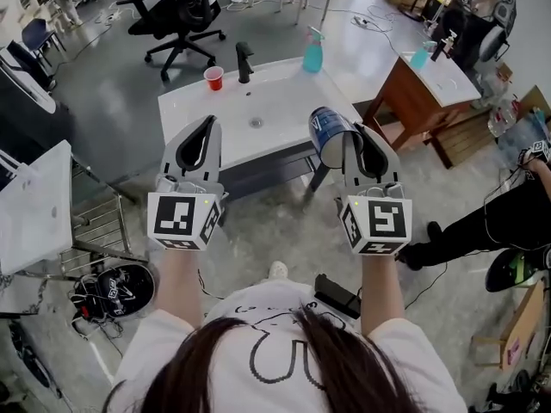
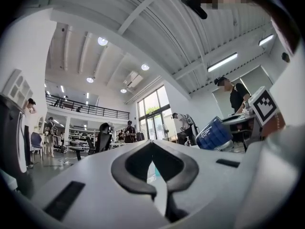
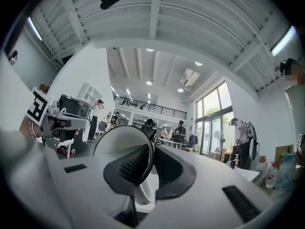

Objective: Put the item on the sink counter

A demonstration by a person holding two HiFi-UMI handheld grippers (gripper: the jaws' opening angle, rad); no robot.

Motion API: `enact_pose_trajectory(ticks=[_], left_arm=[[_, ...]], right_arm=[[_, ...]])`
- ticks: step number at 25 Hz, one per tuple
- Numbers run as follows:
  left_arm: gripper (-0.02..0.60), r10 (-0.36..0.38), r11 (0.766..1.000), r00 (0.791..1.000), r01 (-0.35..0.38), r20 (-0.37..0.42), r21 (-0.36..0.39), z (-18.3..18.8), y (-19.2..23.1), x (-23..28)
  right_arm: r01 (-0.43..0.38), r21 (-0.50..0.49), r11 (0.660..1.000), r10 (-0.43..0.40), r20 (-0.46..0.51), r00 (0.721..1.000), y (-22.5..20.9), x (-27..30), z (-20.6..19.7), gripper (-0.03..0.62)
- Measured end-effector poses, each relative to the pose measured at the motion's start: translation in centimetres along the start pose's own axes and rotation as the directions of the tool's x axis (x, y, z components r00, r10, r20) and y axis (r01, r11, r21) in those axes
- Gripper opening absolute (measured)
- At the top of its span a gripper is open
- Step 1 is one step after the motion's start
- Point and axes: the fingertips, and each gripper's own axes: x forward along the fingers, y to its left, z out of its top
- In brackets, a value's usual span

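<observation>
Left gripper (image 2: pixel 151 144), viewed along its own jaws: the tips are brought together, and nothing is held between them. A blue cup (image 2: pixel 214 134) is seen tilted at right, apart from the jaws. Tall windows (image 2: pixel 153 113) and standing people are shown behind.

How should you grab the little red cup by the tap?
Probably take the red cup by its rim, coming from above, one jaw inside and one outside. It stands upright on the sink counter with its open mouth up, and the tap stands close beside it, so a sideways pinch looks cramped.
</observation>
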Motion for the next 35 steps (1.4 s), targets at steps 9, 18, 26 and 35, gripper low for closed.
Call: enact_pose_trajectory(ticks=[9,18,26,35], left_arm=[[0.009,0.056,0.998,0.998,-0.056,-0.023,0.009,-2.2,-0.6,6.3],[0.009,0.073,0.997,0.996,-0.073,-0.048,0.010,-4.4,1.5,11.2],[0.009,0.079,0.997,0.995,-0.079,-0.053,0.003,-6.2,4.8,16.8],[0.009,0.132,0.991,0.988,-0.134,-0.079,-0.022,-9.5,10.6,23.3]], right_arm=[[-0.060,0.014,0.998,0.060,-0.014,0.998,-4.4,6.1,-3.0,0.058],[-0.081,0.018,0.997,0.082,-0.047,0.996,-5.7,11.1,-5.8,0.058],[-0.082,0.018,0.996,0.083,-0.062,0.995,-7.6,17.6,-6.9,0.058],[-0.134,0.009,0.991,0.134,-0.116,0.984,-8.7,27.6,-9.5,0.058]])
